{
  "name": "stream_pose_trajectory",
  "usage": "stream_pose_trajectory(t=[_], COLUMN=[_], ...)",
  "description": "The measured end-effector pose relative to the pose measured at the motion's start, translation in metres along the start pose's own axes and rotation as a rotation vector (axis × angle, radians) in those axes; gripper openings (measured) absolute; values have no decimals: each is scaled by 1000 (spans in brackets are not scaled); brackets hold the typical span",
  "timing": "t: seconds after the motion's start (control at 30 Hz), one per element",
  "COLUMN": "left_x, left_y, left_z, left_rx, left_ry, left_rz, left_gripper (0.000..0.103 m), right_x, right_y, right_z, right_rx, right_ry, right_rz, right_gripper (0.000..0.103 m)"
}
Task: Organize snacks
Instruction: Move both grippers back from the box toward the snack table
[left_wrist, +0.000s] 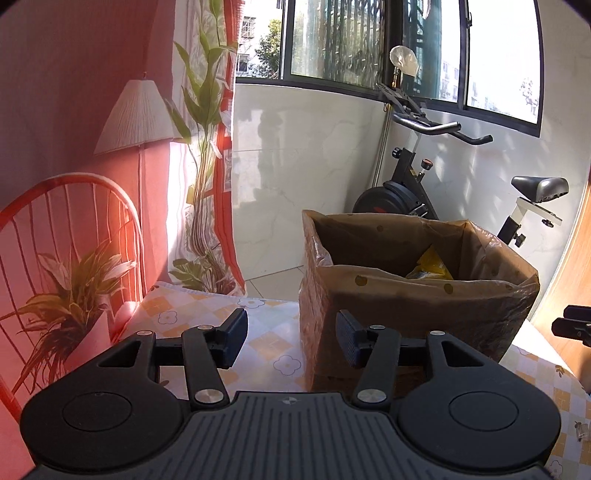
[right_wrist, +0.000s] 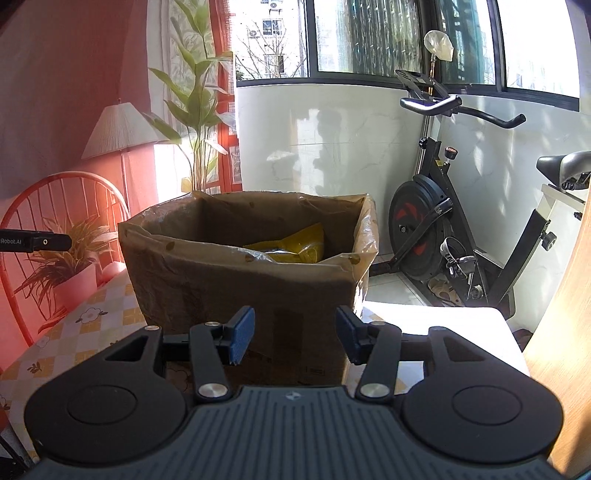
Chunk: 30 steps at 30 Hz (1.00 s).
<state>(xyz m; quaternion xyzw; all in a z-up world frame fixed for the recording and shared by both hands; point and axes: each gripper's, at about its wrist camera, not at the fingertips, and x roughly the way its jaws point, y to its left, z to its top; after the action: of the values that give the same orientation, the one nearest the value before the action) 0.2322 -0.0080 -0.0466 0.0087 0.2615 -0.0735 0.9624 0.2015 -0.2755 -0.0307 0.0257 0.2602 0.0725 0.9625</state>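
Lying in lined box (right_wrist: 236, 273): yellow snack pkt (right_wrist: 295, 247) (crinkled).

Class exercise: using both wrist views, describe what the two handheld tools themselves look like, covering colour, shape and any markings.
The left tool is matte black: ribbed central plate with a small emblem, two round side housings, silver pivot screws, and flat fingers with dark textured pads. The right tool matches it in shape, but its pads look blue.
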Motion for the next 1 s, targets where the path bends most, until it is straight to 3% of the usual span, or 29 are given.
stream_pose_trajectory(t=[0.17,0.53,0.63,0.8,1.0], left_x=[-6,-7,-5,-5,-5], left_y=[4,-18,-20,-24,-36], left_z=[-37,-112,-125,-136,-148], left_rx=[-34,-85,-100,-106,-92], left_ry=[36,129,156,180,185], left_rz=[29,-2,-8,-14,-33], left_gripper=[55,55,55,55,55], right_x=[-2,13,18,22,25], right_y=[8,20,24,26,28], right_z=[-37,-128,-149,-166,-178], right_rx=[-35,-139,-174,-180,-173], right_ry=[68,263,321,348,343], right_rz=[-9,27,41,77,81], right_gripper=[52,52,56,72,73])
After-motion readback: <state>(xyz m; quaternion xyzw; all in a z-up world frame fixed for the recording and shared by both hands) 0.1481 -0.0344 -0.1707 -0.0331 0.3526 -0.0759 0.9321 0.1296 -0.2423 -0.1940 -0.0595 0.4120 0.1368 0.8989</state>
